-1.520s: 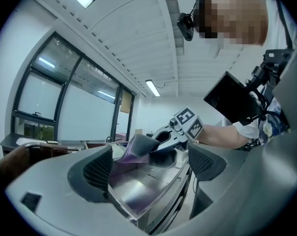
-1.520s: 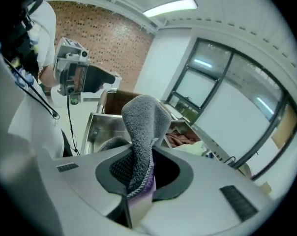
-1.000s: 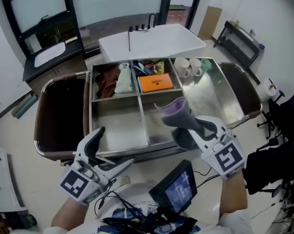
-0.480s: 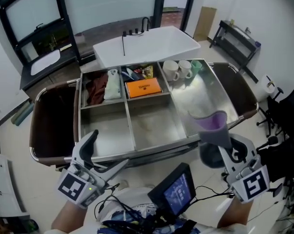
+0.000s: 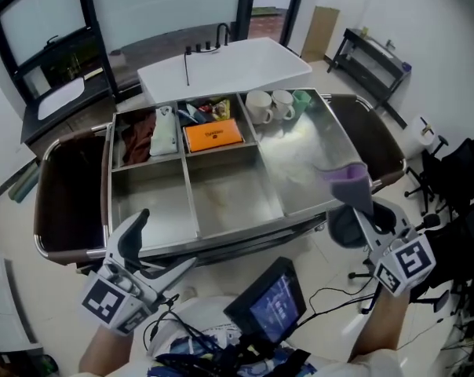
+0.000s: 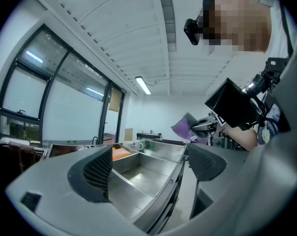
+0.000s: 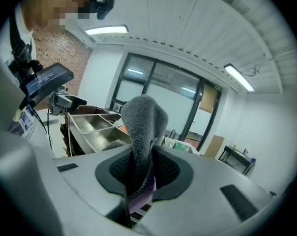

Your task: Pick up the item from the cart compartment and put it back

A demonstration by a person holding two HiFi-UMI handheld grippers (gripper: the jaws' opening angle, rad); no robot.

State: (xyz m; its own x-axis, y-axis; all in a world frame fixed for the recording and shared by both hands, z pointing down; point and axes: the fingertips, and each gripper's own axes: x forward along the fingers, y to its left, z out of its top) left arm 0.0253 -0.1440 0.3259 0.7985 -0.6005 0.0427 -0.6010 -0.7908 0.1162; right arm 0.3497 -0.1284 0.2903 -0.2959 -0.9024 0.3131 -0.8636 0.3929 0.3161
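In the cart (image 5: 245,231), orange box (image 5: 213,135); print unreadable

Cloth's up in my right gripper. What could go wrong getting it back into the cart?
1. The right gripper pinches the cloth near the cart's front right corner; a slip there could drop it on the floor.
2. The mugs stand at the far end of the right compartment, so a loose cloth end swung in could knock them.
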